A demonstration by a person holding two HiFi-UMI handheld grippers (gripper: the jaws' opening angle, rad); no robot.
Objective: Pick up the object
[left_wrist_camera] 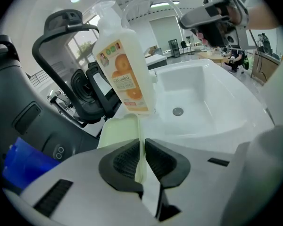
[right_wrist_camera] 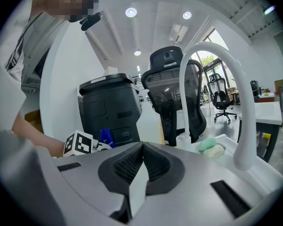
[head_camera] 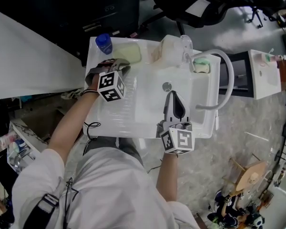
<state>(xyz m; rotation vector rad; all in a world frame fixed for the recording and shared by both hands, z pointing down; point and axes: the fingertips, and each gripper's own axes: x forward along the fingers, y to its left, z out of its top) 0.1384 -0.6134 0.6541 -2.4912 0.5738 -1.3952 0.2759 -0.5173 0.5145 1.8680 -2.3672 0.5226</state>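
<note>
Pale green pad (head_camera: 130,53) lies at the back left corner of the white counter (head_camera: 107,118), just beside the sink (head_camera: 200,123) and near a blue cap (head_camera: 104,43). The left gripper (head_camera: 119,64) has come at it from the front, and its fingers (left_wrist_camera: 120,160) are pinched nearly together on the pad's near edge, a thin pale strip that runs up between the ribbed pads (the rest of the pad spreads out flat beyond them). From the left gripper view I cannot tell whether the far end is off the counter.

Behind the pad stands a translucent bottle (left_wrist_camera: 125,69) with an orange label, upright at the back rim of the sink, next to the base of the white faucet (head_camera: 226,80). The faucet arches over to the right. A small mint-green and cream block (head_camera: 201,65) sits at the back of the sink on the faucet's side.

The right gripper (head_camera: 173,95) hangs over the basin, near its front wall, pointing toward the drain (head_camera: 167,86). Its fingers (right_wrist_camera: 156,166) are pressed fully together with nothing between them (only a white sliver of its own body shows below the pads). A black office chair (right_wrist_camera: 172,93) stands past the counter.
</note>
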